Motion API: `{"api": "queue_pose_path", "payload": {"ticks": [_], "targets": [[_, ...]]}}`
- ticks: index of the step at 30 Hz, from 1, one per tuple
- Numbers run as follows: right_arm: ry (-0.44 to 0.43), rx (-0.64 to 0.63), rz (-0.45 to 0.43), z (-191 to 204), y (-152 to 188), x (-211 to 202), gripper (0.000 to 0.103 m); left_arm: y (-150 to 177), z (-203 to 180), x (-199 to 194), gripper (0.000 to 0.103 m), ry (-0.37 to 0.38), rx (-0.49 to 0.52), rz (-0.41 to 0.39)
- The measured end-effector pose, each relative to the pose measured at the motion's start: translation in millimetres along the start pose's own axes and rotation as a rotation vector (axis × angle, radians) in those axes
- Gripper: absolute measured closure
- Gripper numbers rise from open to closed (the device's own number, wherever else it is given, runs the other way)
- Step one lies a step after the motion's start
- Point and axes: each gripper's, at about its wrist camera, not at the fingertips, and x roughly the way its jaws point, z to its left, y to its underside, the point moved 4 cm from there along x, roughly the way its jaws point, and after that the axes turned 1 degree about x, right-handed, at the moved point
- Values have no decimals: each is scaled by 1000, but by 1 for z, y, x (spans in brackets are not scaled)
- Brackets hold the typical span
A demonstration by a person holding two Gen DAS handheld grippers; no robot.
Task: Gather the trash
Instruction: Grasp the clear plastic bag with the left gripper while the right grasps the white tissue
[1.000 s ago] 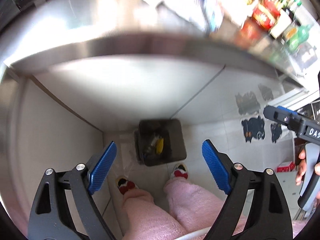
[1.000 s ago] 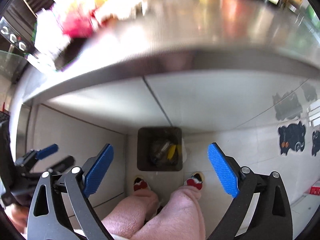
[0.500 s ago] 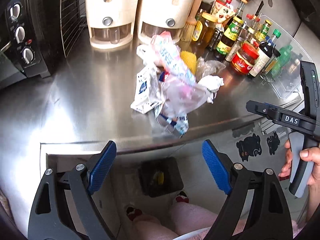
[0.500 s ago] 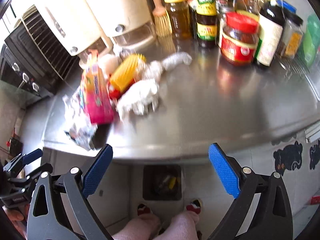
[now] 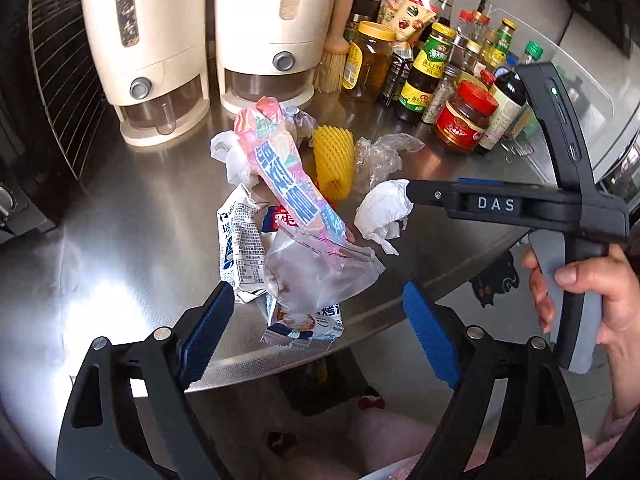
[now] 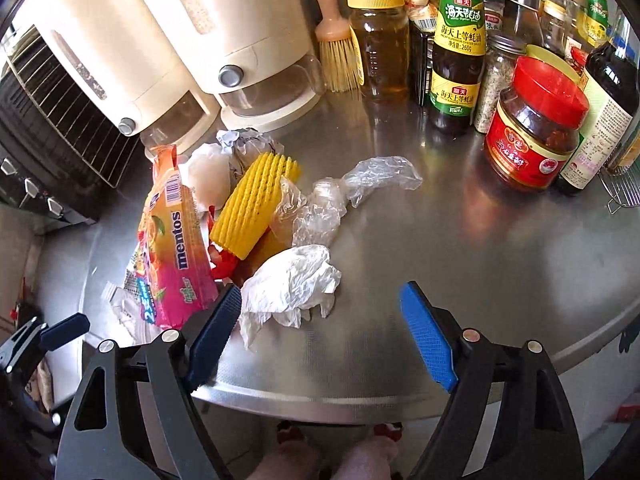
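A heap of trash lies on the steel counter (image 5: 100,240): a pink Mentos wrapper (image 5: 288,184) (image 6: 176,248), a yellow foam net (image 5: 334,160) (image 6: 256,204), a crumpled white tissue (image 5: 384,212) (image 6: 292,284), clear plastic film (image 6: 352,188), a milk carton (image 5: 240,248) and a clear bag (image 5: 316,272). My left gripper (image 5: 318,324) is open and empty, just in front of the clear bag. My right gripper (image 6: 320,328) is open and empty, the tissue by its left finger. A dark bin (image 5: 320,376) stands on the floor below the counter edge.
Two cream dispensers (image 5: 160,48) stand at the back. Sauce bottles and jars (image 6: 536,124) crowd the back right, with a brush (image 6: 340,52) beside them. A black oven (image 6: 48,120) is on the left. The person's legs show below.
Both grippers have risen from looking down at the floor bin to counter height and moved in toward the trash heap. Both stayed open.
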Motion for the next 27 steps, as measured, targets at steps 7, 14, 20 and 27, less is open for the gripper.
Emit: {"api": "queue_pose_path", "payload": {"ticks": [7,14,20,27], "targets": [[2,-15,53,0,-1,25,24,-8,3,26,17,-10,7,38],[-21,-17,108,2,-3,46,44,-15,11,40,37,14,-10,55],[-44,-31,116,9,-5,52,72,-16,15,42,44,23,-20,54],[-67,-34,91,15,-13,49,86,-14,27,36,47,42,-73,34]]}}
